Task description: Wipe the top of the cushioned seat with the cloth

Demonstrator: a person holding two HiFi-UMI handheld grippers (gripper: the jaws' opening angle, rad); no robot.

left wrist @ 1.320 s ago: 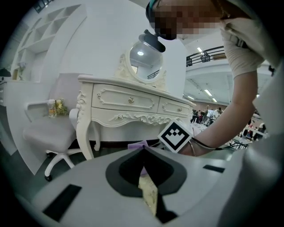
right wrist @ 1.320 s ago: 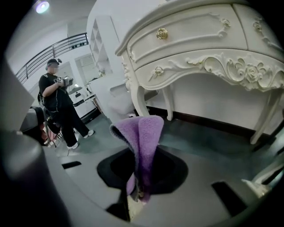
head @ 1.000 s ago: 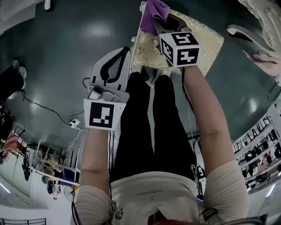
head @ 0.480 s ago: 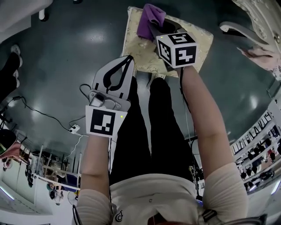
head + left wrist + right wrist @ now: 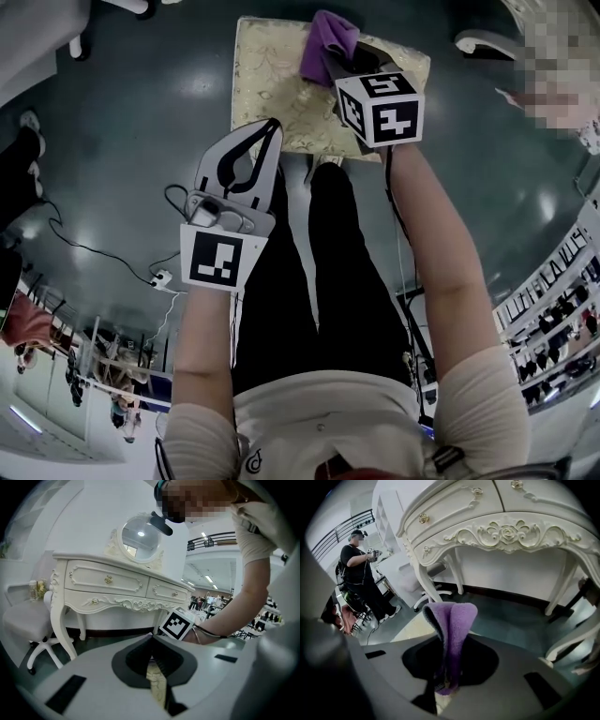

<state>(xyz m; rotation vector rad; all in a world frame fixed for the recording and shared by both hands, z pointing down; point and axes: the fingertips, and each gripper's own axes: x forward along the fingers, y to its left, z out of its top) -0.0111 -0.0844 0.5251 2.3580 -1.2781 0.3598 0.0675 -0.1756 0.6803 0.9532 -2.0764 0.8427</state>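
The cushioned seat (image 5: 272,84) is a cream and gold patterned square at the top of the head view. A purple cloth (image 5: 328,42) lies over its far part, with my right gripper (image 5: 335,64) shut on it. In the right gripper view the cloth (image 5: 452,625) stands folded between the jaws, and a bit of the seat (image 5: 415,627) shows behind. Whether the cloth presses on the cushion I cannot tell. My left gripper (image 5: 270,127) is shut and holds nothing, its tips over the seat's near edge. Gold fabric (image 5: 157,686) shows below its jaws.
A white carved dressing table (image 5: 117,583) with a round mirror (image 5: 140,534) stands just beyond the seat. A white swivel chair (image 5: 28,620) is beside it. The floor (image 5: 141,141) is dark green with a cable (image 5: 103,234). Another person (image 5: 358,571) stands further off.
The seat has come more fully into the head view, shifting left. The right gripper's cloth now sits further right along the seat's far edge. The left gripper has hardly moved.
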